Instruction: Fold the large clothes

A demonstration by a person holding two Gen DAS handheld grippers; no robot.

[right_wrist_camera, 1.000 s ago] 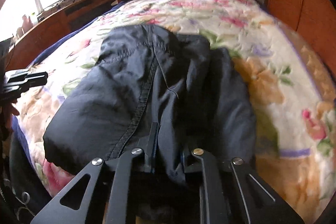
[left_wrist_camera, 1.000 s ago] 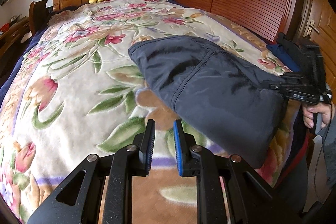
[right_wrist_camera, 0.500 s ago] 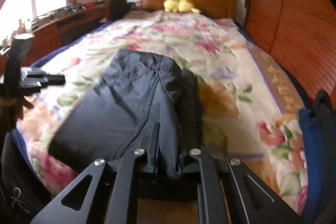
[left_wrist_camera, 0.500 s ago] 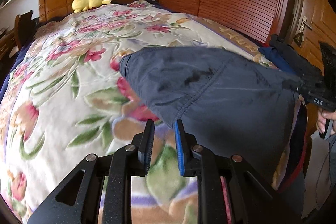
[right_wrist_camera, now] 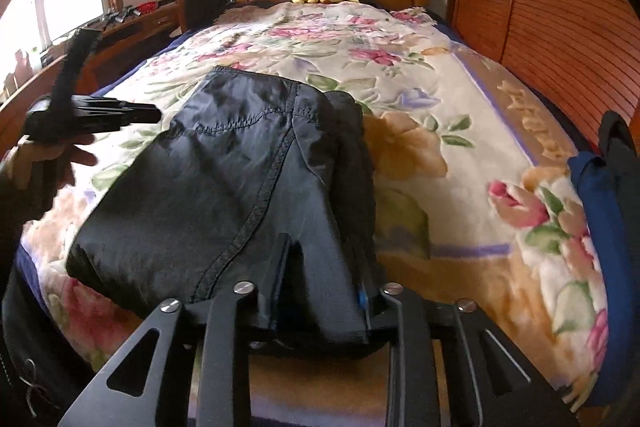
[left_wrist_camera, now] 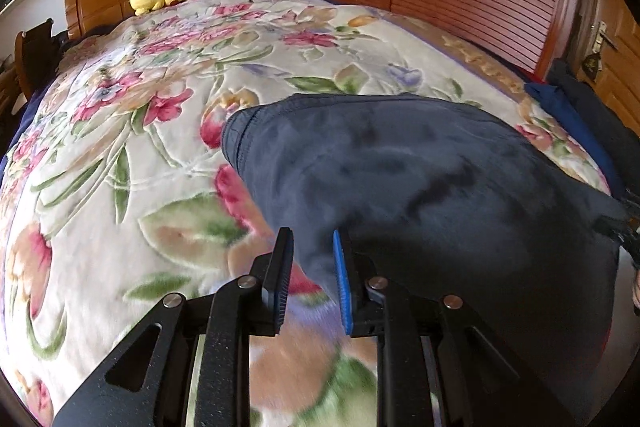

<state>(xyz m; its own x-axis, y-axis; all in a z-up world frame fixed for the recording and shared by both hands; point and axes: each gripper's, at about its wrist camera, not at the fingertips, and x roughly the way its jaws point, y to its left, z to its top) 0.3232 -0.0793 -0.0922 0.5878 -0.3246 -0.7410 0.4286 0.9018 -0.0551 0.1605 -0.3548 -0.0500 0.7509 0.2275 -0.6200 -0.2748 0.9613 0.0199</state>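
- The bed [left_wrist_camera: 132, 131], under a flowered blanket [right_wrist_camera: 420, 107], stretches away ahead of both tongs.
- The dark trousers [right_wrist_camera: 224, 183] lie on it already folded into a thick bundle; judging by this, the folding looks mostly done, with perhaps one more fold or a tidy placing left.
- The right tongs [right_wrist_camera: 322, 291] are clamped on the bundle's near edge, cloth bunched between the jaws.
- The left tongs [left_wrist_camera: 310, 267] are parted and grip nothing; the bundle's corner sits just ahead of them, spreading off to their right.
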